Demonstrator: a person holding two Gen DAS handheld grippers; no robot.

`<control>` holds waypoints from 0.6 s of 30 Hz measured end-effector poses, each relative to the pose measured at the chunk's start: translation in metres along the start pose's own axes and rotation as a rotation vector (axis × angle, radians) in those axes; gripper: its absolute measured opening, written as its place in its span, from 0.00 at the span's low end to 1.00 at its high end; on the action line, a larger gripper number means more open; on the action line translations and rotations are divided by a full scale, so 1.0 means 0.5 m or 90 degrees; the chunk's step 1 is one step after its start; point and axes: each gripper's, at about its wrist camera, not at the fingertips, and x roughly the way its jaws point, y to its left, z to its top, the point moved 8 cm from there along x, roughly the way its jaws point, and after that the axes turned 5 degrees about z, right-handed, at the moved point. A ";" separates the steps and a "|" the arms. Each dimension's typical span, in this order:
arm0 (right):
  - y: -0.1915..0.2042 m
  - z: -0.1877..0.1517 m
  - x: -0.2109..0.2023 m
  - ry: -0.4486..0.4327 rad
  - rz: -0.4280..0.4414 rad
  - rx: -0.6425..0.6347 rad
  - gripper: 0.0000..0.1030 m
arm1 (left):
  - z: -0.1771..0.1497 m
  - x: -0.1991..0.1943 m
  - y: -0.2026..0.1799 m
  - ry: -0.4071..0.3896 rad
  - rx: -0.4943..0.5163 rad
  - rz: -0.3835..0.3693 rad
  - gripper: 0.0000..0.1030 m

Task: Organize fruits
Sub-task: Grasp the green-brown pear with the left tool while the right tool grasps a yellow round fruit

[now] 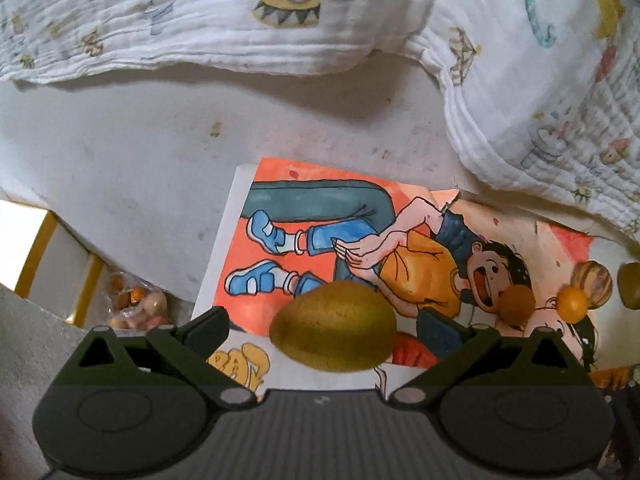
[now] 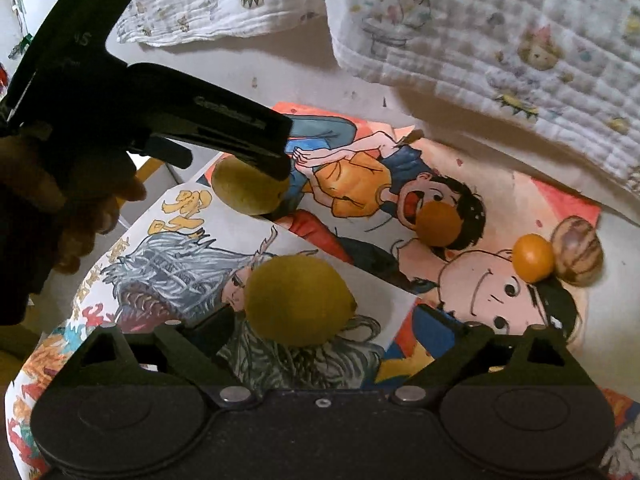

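Both grippers were at the picking step. The left gripper (image 1: 322, 322) stood spread around one lemon (image 1: 334, 326), pads not touching. The right gripper (image 2: 324, 322) stood spread around the near lemon (image 2: 298, 300) on the drawings (image 2: 500, 300). Next, I think, each must close gently. Two oranges (image 2: 532, 258) lay far right.

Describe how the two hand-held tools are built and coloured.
Both tools are matte black plastic. The right tool has two round pivot housings, angled link arms with silver rivets, triangular cut-outs and a ribbed centre panel. The left tool matches; from the right view its body bears faint embossed lettering.
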 end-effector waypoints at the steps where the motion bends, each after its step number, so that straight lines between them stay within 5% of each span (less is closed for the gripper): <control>1: 0.002 0.003 0.005 0.001 0.002 -0.003 0.90 | 0.002 0.005 0.000 0.002 0.001 0.003 0.98; 18: 0.005 0.000 0.056 0.028 0.011 -0.029 0.77 | -0.009 0.037 -0.004 0.029 -0.018 -0.011 0.79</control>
